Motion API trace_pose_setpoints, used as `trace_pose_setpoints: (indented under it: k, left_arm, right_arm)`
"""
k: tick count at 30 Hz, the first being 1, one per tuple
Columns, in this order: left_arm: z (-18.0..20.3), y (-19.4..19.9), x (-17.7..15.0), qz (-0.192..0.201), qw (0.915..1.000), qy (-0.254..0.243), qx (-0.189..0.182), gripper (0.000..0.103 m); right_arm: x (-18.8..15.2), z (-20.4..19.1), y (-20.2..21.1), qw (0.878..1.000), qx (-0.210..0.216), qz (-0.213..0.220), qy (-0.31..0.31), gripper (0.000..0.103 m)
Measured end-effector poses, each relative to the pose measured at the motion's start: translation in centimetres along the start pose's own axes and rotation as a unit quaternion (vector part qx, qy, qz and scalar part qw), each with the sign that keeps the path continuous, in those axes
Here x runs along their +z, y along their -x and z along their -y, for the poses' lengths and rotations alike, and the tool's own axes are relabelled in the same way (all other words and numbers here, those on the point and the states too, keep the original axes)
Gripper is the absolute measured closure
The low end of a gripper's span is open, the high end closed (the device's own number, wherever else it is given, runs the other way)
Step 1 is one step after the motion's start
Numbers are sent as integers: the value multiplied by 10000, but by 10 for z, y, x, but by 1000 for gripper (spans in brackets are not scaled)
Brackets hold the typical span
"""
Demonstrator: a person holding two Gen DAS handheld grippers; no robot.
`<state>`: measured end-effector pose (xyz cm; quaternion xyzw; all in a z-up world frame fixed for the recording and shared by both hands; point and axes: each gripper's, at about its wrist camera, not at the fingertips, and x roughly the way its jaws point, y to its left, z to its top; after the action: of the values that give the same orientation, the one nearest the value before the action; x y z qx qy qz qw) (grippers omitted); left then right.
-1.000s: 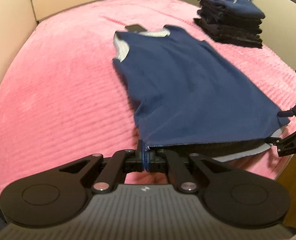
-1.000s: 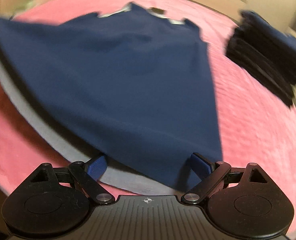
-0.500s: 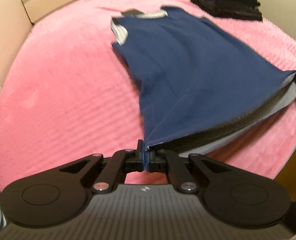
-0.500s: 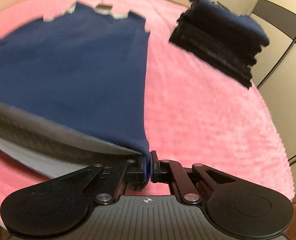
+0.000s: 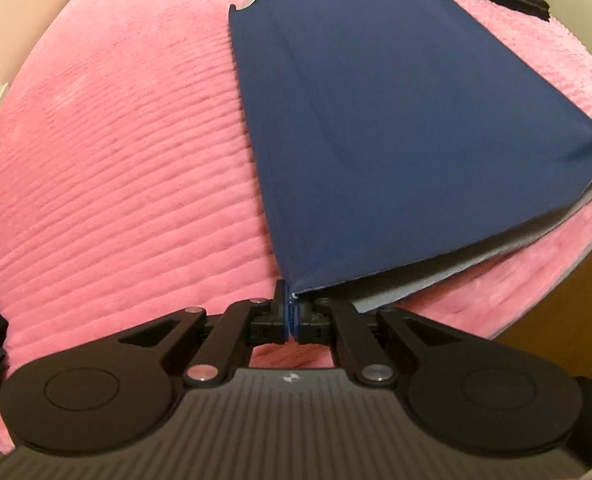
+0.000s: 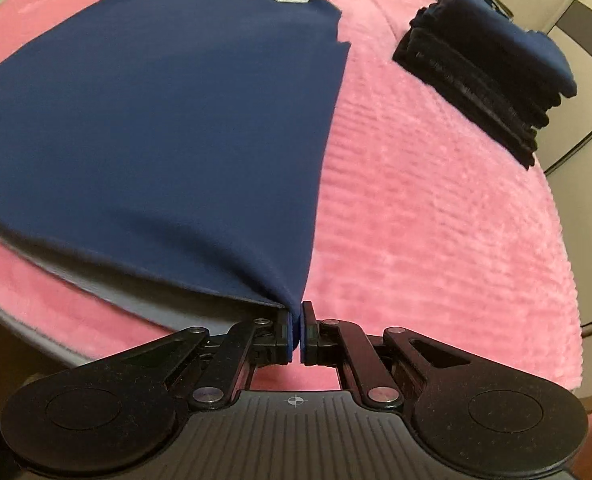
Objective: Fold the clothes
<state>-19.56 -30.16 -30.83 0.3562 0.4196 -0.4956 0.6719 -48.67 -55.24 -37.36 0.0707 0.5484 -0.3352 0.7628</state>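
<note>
Left gripper [image 5: 291, 312] jaws clamped on one hem corner of the navy shirt [image 5: 396, 120]; right gripper [image 6: 296, 332] jaws clamped on the other. Shirt spread on the pink bed [image 6: 436, 220], beside a folded stack [image 6: 484, 68].

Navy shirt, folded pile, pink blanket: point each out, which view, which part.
navy shirt [image 6: 168, 128], right wrist view, middle of the spread front panel.
folded pile [image 6: 484, 72], right wrist view, side of the dark stacked clothes.
pink blanket [image 5: 128, 184], left wrist view, bare ribbed area left of the shirt.
</note>
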Motion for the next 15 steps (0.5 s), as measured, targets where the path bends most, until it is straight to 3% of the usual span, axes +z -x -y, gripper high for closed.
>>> trace_pose_setpoints:
  k: [4,8,12,15]
  left_arm:
    - [-8,2,-2,-332,9993,4,-142,96]
    - [-21,10,-15,-702,9974,23,-145,94]
    - [-38,29,-22,-672,9975,184,-121,93]
    - [-47,35,-10,-518,9981,306,-141,85]
  right_arm:
    - [-9,3,1,9984,48,-494,-279,102]
    - [-4,4,16,9966,40,-698,-438,101]
    - [6,-6,33,9959,94,-733,-517,101]
    - [18,-9,44,9947,164,-712,-727,101]
